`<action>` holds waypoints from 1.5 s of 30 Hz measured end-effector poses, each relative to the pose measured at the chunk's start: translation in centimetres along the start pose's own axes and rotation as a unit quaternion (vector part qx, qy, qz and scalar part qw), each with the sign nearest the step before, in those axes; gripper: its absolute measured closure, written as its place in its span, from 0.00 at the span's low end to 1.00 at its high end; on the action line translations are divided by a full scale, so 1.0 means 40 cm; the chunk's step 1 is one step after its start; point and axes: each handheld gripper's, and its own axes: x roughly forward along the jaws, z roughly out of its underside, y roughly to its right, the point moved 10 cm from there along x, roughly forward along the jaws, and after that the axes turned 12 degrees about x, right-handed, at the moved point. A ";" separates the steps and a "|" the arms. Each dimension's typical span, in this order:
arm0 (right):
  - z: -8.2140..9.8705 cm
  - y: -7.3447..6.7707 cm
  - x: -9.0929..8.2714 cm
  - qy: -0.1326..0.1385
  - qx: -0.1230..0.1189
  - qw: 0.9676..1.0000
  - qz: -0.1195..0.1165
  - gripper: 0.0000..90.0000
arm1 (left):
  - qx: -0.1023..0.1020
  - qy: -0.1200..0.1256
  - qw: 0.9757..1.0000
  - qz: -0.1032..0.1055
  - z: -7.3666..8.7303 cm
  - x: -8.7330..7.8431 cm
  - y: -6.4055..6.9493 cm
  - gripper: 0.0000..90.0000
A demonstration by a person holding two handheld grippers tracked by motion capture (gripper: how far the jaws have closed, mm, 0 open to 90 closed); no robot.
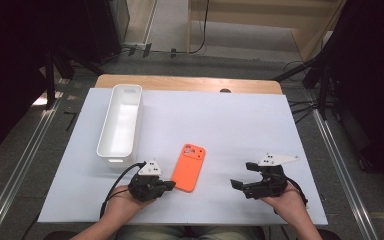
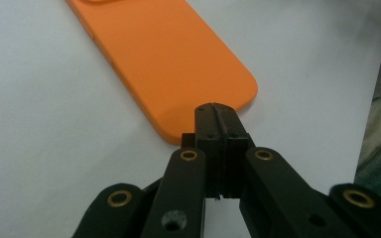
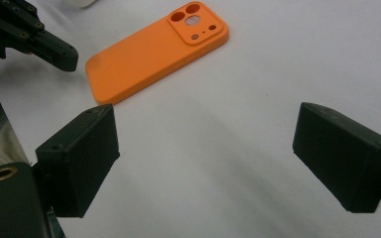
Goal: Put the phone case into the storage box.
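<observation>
the flat orange silicone phone case [image 1: 189, 167] lies camera-cutout side up on the white table sheet [image 1: 240, 120], between the two hands and just right of the long white plastic bin [image 1: 120, 121]. the left gripper [image 1: 169, 184] sits at the case's near left corner, its jaws pressed fully together; in the left gripper view the black tips [image 2: 217, 121] meet right at the case's bottom edge, and i cannot tell whether they pinch the rim or just rest against it with nothing between them. the right gripper [image 1: 243, 174] hangs well apart to the right with its jaws spread wide and nothing in them.

the step in hand looks like securing the case at its near edge. next, i judge, the left gripper needs a sure hold on that thin rim before any lift, since a soft case can slip or flex; a slight tilt would confirm the grip, and the right gripper could come in to steady the far side.
</observation>
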 end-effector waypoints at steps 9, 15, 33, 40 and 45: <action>-0.001 0.003 -0.004 0.003 0.001 1.000 0.001 0.11 | -0.007 -0.002 1.000 -0.019 0.002 0.010 -0.020 0.99; -0.001 0.003 -0.004 0.003 0.002 1.000 0.001 0.11 | -0.001 -0.003 1.000 -0.020 0.000 0.013 -0.020 0.99; -0.002 0.006 -0.002 -0.001 0.000 1.000 0.001 0.11 | -0.004 0.010 0.999 -0.038 -0.035 0.051 -0.035 0.99; -0.001 0.008 -0.002 -0.001 0.003 1.000 0.002 0.11 | -0.003 0.016 0.999 -0.042 -0.051 0.069 -0.047 0.99; -0.001 0.007 0.000 -0.001 0.002 1.000 0.003 0.11 | -0.003 0.015 0.999 -0.045 -0.069 0.086 -0.059 0.99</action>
